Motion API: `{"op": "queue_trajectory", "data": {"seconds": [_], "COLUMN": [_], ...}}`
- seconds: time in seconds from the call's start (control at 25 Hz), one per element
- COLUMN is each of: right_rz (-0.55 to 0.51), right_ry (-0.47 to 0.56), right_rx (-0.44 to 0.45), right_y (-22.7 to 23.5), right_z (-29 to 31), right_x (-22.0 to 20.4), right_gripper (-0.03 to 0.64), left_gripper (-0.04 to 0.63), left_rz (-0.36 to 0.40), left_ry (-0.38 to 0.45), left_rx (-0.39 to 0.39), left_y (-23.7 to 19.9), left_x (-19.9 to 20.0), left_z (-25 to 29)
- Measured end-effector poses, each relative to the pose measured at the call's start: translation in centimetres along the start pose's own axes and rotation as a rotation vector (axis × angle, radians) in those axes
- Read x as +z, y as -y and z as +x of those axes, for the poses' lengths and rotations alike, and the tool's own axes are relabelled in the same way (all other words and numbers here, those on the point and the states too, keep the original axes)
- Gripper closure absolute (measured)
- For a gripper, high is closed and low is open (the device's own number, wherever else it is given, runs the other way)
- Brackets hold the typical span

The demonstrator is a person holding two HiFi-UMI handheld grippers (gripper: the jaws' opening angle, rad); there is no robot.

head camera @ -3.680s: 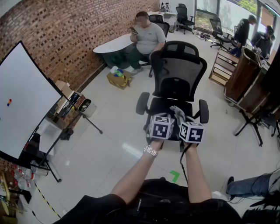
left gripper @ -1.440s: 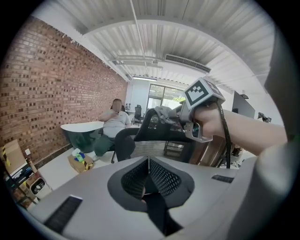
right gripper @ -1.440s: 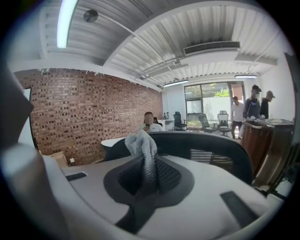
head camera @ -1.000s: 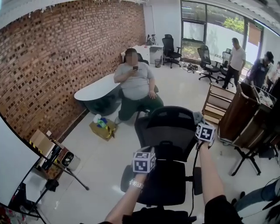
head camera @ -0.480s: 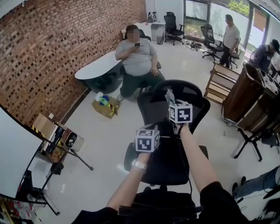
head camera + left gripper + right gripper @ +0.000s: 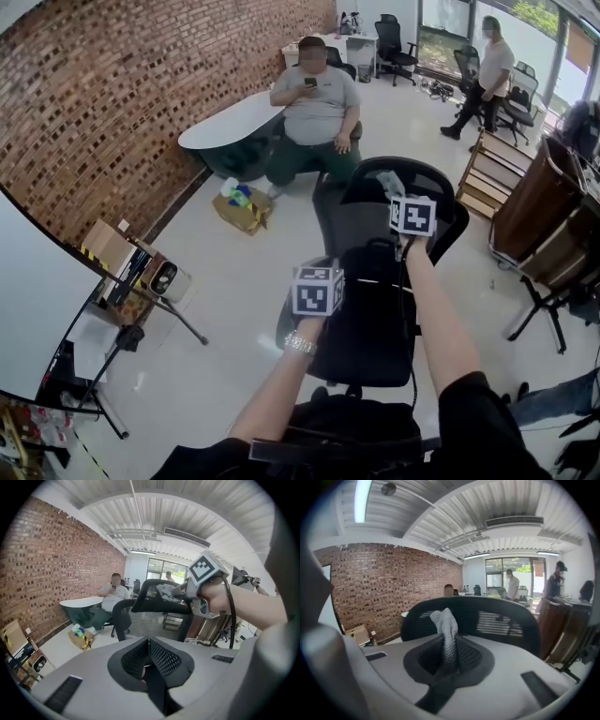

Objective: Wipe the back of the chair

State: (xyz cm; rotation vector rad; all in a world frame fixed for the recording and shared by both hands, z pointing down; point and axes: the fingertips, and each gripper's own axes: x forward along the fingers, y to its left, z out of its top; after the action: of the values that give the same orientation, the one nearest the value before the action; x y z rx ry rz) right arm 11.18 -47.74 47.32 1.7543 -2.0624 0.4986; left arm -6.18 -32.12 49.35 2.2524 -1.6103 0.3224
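While your right hand-held gripper is clamping its jaws tight on a bunched grey cloth, you are holding that cloth on the top rim of the black mesh chair back. You are keeping the rim's curved edge running across just ahead of the jaws. Your left hand-held gripper is hanging lower and to the left, jaws pressed together with nothing between them, pointing at the chair back without touching it. Bare white floor is lying open on the chair's left side. On its right, a wooden shelf unit is standing near. Beyond the chair, a person is sitting by a white table, and a cardboard box is sitting on the floor near them.
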Motion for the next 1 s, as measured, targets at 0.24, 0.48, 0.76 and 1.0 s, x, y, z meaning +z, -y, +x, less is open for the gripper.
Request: {"op": "queue_trajectory", "data": {"seconds": [0.24,0.48,0.76,1.0], "right_rz": [0.111,0.146,0.155,-0.040], "right_ry": [0.023,0.014,0.080,0.016], "right_rx": [-0.148,-0.212,0.031,0.318], "right_y": [11.2,16.8,5.2,-12.2], "right_z": [-1.9,-5.6,-5.7,0.2], "right_x": [-2.1,-4.1,-4.2,-4.7], "right_gripper": [0.568,0.568,0.568,0.568], "left_gripper": [0.580,0.580,0.580,0.580], "left_rz": [0.002,0.036,0.038,0.039], "left_ry": [-0.036,-0.046,-0.042,-0.011], "left_rx": [-0.011,-0.057,-0.052,0.000], "left_y": [0.5,3.2,2.8,0.6], "left_x": [-0.6,0.2,0.2,0.9], "left_z": [1.8,2.8,2.5,0.9]}}
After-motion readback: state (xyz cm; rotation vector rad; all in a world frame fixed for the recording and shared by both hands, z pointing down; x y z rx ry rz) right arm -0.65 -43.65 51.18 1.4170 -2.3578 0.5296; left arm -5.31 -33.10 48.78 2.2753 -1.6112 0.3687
